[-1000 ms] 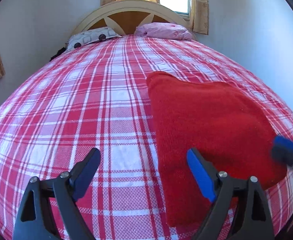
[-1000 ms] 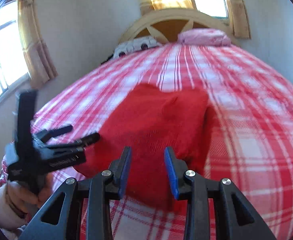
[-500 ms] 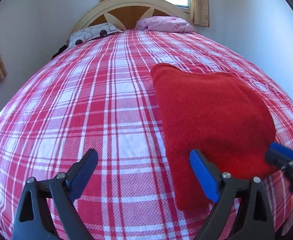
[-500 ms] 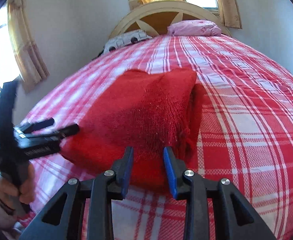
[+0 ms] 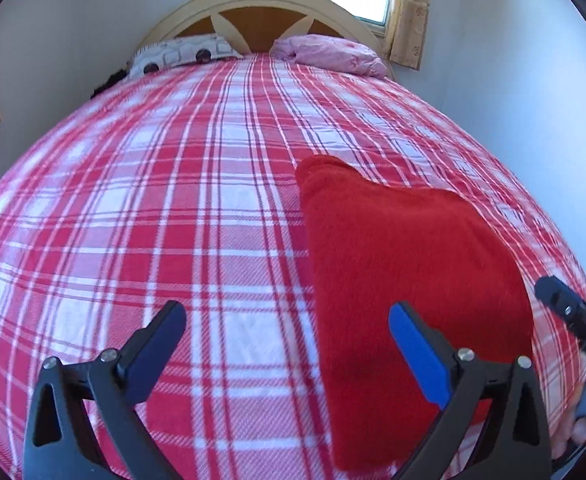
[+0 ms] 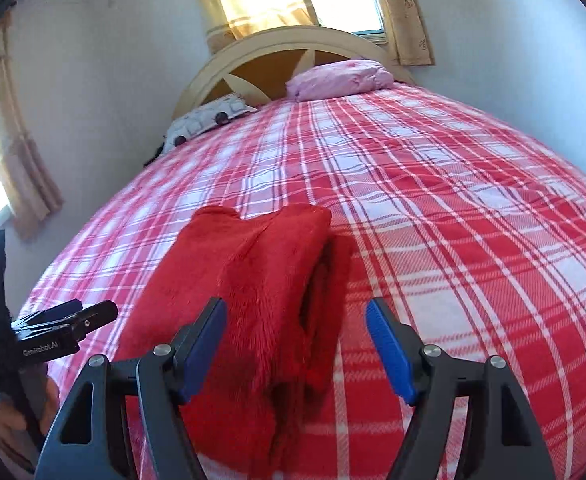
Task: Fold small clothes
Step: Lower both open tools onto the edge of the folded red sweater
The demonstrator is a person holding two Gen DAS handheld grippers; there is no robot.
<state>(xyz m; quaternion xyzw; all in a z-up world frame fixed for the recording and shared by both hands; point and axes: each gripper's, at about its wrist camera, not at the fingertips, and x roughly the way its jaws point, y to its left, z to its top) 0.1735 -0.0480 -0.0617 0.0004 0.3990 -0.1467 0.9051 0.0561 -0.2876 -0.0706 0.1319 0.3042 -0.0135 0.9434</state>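
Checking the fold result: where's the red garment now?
Folded red garment lies on the plaid bedspread near the foot, between both open grippers.

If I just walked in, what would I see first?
You'd spot the fuzzy red garment first, lying folded near the foot of the big bed with the red-and-white checked bedspread. Next, the two grippers right in front: the right gripper has just been opening and its jaws stand apart over the garment's near edge, not pinching it. The left gripper is wide open beside it.
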